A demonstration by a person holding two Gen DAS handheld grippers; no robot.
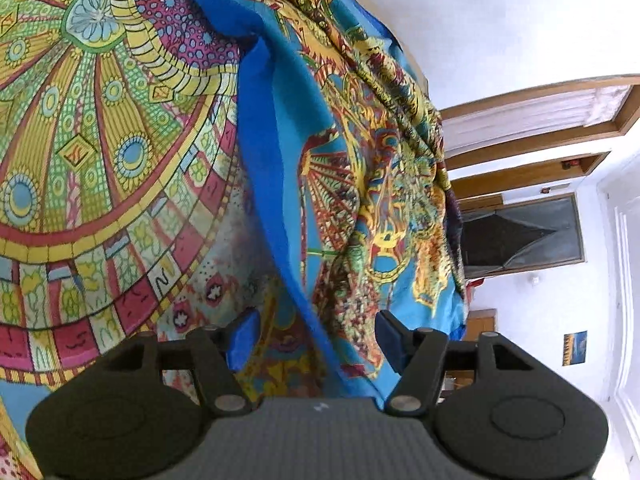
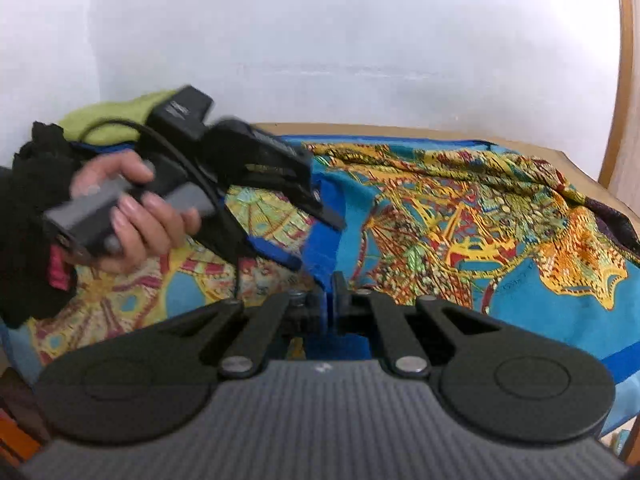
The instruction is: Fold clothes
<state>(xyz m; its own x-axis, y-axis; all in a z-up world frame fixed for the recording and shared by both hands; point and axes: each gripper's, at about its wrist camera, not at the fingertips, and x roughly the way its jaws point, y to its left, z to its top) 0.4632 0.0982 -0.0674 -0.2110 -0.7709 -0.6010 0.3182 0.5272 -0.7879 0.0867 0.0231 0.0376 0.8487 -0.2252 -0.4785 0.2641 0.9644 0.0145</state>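
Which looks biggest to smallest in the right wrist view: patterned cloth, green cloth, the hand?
1. Patterned cloth, spread across most of the table.
2 and 3. Green cloth and the hand look about alike; the green cloth lies farther back and is partly hidden, so their order is unsure.

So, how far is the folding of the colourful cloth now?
Early. Done: the right gripper is shut on the blue border of the patterned cloth. In hand: the left gripper is open, with the blue hem running between its fingers, not yet pinched. Left: the cloth lies rumpled, with no neat fold visible.
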